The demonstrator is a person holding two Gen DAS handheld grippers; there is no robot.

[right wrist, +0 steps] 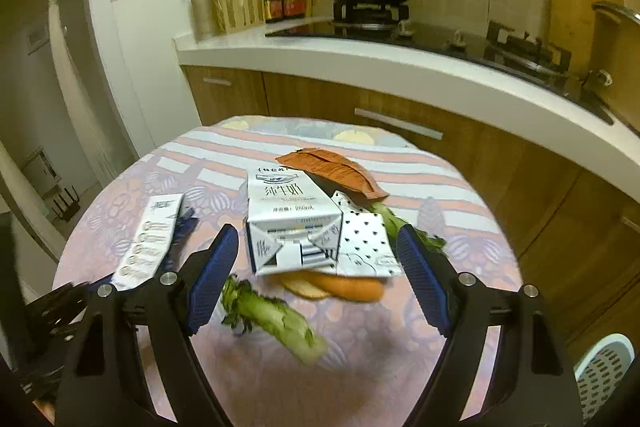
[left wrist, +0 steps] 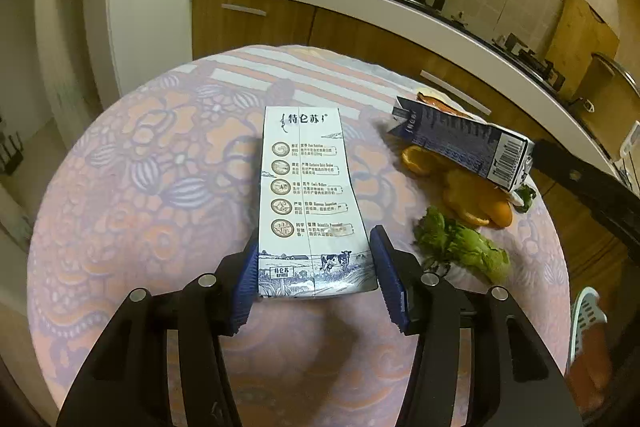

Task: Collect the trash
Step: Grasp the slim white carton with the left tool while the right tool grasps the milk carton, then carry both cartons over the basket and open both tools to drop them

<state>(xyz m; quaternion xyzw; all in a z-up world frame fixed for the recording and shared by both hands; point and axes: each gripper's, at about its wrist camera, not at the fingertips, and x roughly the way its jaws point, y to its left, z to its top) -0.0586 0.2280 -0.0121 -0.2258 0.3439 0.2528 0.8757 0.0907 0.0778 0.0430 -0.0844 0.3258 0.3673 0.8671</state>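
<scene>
Flat white milk carton with blue print (left wrist: pixel 312 203), lying lengthwise near the middle of the round patterned tablecloth (left wrist: pixel 160 155). Its near end sits between the blue pads of the left gripper (left wrist: pixel 314 279). Jaws spread about the carton's width; the left pad looks to touch the carton's edge, a slim gap shows at the right pad. Not yet clamped, as far as can be judged.

Second milk carton, white with dark blue panels (right wrist: pixel 296 223), toward the cloth's right edge, resting tilted on top of orange peel pieces (right wrist: pixel 340 285). The right gripper (right wrist: pixel 316 275) hovers just in front of it, jaws wide, nothing held. The right wrist view is slightly blurred.

Other litter around it:
- leafy green vegetable stalk (right wrist: pixel 272 319), near edge of the cloth, just before the peel
- white paper scrap with black dots (right wrist: pixel 364 243), against the second carton
- crumpled brown-orange wrapper (right wrist: pixel 332 167), behind the carton toward the far edge

Progress: early. All litter seen is on the cloth and neither tool carries anything. White perforated plastic bin (right wrist: pixel 604 371) on the floor past the right edge, likely the drop point.
</scene>
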